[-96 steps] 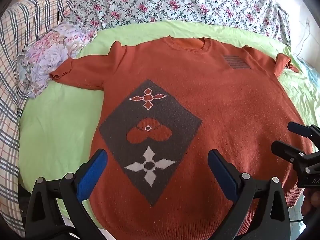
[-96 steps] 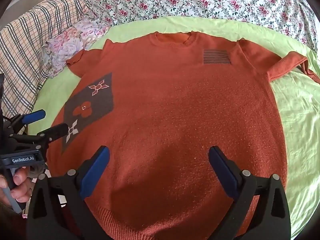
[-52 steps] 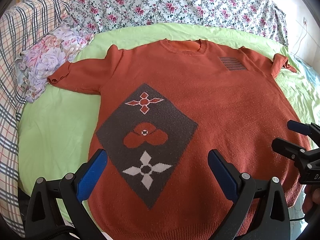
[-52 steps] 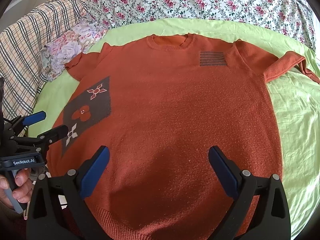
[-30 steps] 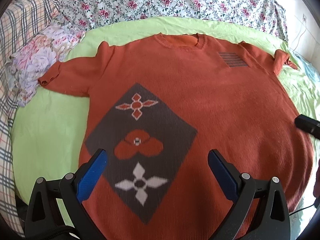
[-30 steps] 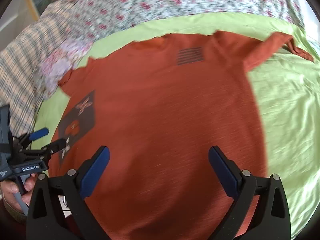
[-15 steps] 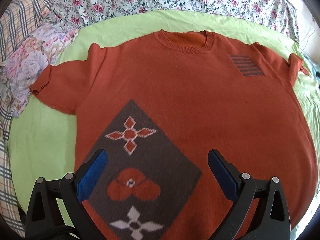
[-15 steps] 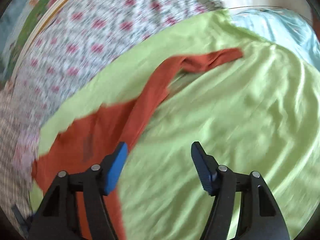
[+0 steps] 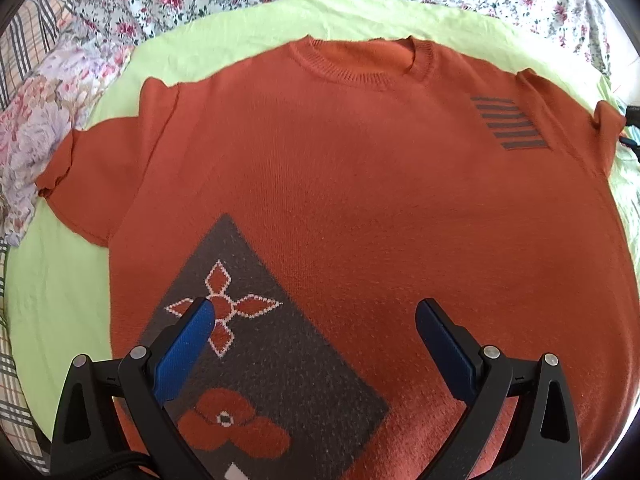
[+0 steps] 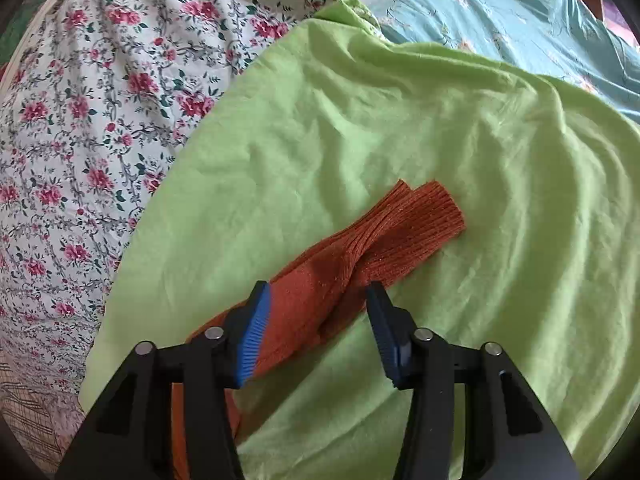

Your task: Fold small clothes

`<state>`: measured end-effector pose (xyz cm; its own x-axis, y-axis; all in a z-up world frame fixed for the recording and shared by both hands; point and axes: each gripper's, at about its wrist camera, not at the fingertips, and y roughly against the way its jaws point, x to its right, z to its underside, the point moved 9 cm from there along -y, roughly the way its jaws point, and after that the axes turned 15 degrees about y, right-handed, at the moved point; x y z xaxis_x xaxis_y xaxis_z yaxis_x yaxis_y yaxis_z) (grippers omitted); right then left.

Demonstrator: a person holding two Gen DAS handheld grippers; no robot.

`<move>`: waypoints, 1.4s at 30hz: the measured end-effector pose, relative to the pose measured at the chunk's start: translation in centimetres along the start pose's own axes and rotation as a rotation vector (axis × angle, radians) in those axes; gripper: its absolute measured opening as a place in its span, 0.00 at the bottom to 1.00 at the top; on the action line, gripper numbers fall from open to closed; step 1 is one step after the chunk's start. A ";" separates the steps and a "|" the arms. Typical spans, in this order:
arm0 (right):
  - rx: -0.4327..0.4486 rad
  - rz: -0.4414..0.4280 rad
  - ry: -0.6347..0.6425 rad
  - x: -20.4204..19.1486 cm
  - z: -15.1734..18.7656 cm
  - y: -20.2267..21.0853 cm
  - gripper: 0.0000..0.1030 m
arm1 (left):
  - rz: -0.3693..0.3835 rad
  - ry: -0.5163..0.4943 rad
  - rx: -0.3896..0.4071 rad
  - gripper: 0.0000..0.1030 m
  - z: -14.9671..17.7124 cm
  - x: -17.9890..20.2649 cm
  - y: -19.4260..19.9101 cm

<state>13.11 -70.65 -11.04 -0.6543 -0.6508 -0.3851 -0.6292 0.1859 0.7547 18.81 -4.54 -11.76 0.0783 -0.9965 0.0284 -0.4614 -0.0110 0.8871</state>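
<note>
An orange knit sweater lies face up and flat on a green sheet, with a dark diamond pattern at its lower left and a striped patch on the chest. My left gripper hovers open over the diamond pattern with nothing between its blue pads. In the right wrist view the sweater's right sleeve lies twisted on the sheet, its ribbed cuff pointing away. My right gripper straddles that sleeve; its jaws are closing, the sleeve lies between them, and the pads are not pressing on it.
A floral quilt is heaped behind the sheet. A plaid blanket and a pale flowered cloth lie at the left. Light blue bedding lies beyond the sleeve. Bare green sheet surrounds the cuff.
My right gripper swung from over the sweater's body to the right sleeve, rolled, and its jaws narrowed around it. My left gripper moved forward over the diamond pattern, toward the collar.
</note>
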 end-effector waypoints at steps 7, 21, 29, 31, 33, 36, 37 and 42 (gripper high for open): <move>0.078 0.022 0.128 -1.5 -1.6 0.8 0.06 | 0.014 0.011 -0.003 0.98 0.2 -0.1 -0.1; 0.086 -0.510 0.743 -32.7 12.6 9.5 0.05 | 0.073 0.080 0.047 0.98 0.7 -2.9 2.8; -0.175 -0.736 0.971 -46.3 28.9 6.2 0.05 | 0.075 0.186 0.070 0.98 0.6 -8.3 3.5; -0.233 -0.764 1.008 -48.5 31.9 5.1 0.05 | 0.083 0.212 0.064 0.98 0.6 -9.4 3.3; -0.269 -0.776 1.037 -50.1 34.1 4.3 0.05 | 0.099 0.237 0.053 0.98 0.6 -10.1 3.0; -0.302 -0.785 1.035 -51.7 36.1 2.6 0.05 | 0.125 0.259 0.039 0.98 0.6 -10.6 2.4; -0.316 -0.779 1.024 -51.8 36.3 2.0 0.07 | 0.137 0.262 0.037 0.98 0.5 -10.6 2.3; -0.302 -0.770 0.970 -50.0 35.3 2.1 0.37 | 0.237 0.255 0.039 0.98 -2.2 -9.4 1.5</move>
<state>29.67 -11.69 -8.91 0.4897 -0.8082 -0.3271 -0.5048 -0.5687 0.6494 19.29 4.98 -9.66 0.1813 -0.9192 0.3497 -0.5265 0.2096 0.8240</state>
